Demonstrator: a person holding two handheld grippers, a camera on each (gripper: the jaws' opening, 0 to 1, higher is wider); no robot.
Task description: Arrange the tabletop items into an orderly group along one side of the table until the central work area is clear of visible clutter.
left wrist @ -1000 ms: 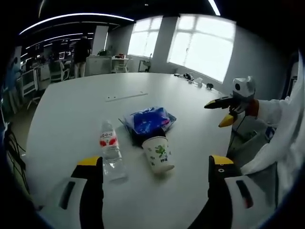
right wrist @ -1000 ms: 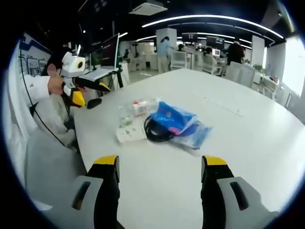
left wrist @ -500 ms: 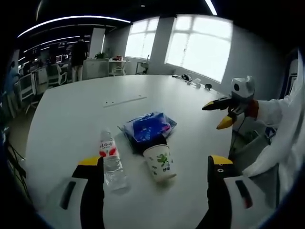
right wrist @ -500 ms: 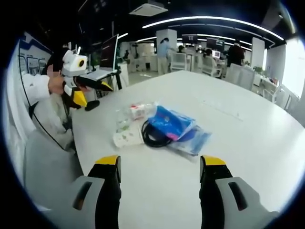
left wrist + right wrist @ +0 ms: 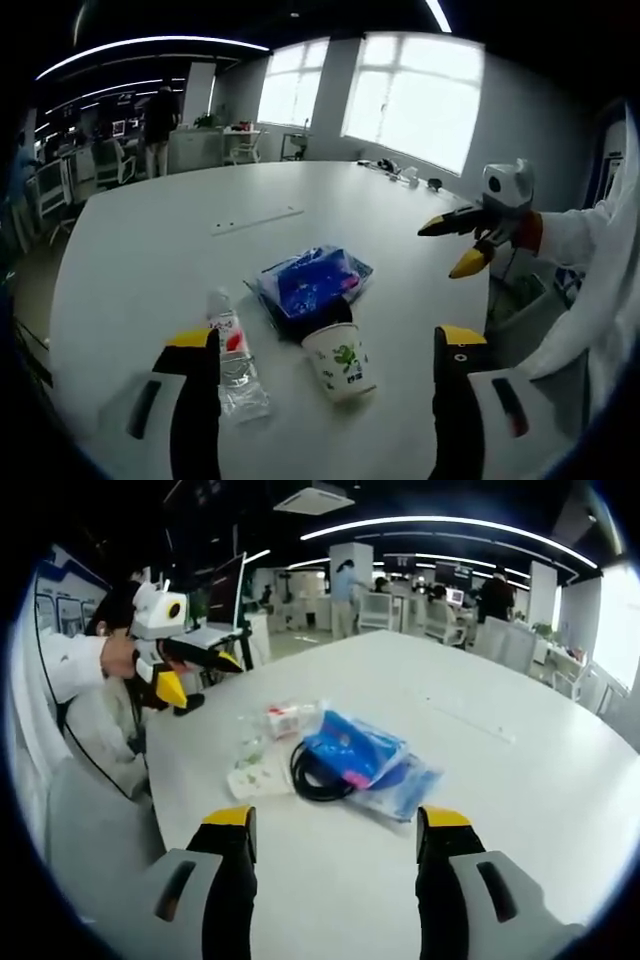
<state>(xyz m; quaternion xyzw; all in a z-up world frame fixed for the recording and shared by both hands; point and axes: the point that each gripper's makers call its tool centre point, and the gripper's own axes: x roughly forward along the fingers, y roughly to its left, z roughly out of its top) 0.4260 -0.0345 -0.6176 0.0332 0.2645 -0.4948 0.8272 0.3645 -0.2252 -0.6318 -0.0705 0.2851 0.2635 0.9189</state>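
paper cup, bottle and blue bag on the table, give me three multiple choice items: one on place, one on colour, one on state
1. Where does the paper cup lie?
A. beside the blue bag
B. on a chair
C. inside the bottle

2. What colour is the water bottle's label?
A. green
B. red and white
C. black

3. How do the left gripper's jaws stand?
A. shut on the cup
B. shut on the bottle
C. apart, holding nothing

Answers: 1 A, the cup lies on the white table at the bag's near edge. 2 B, the label band shows red on white. 3 C, both jaws stand wide with table between them.
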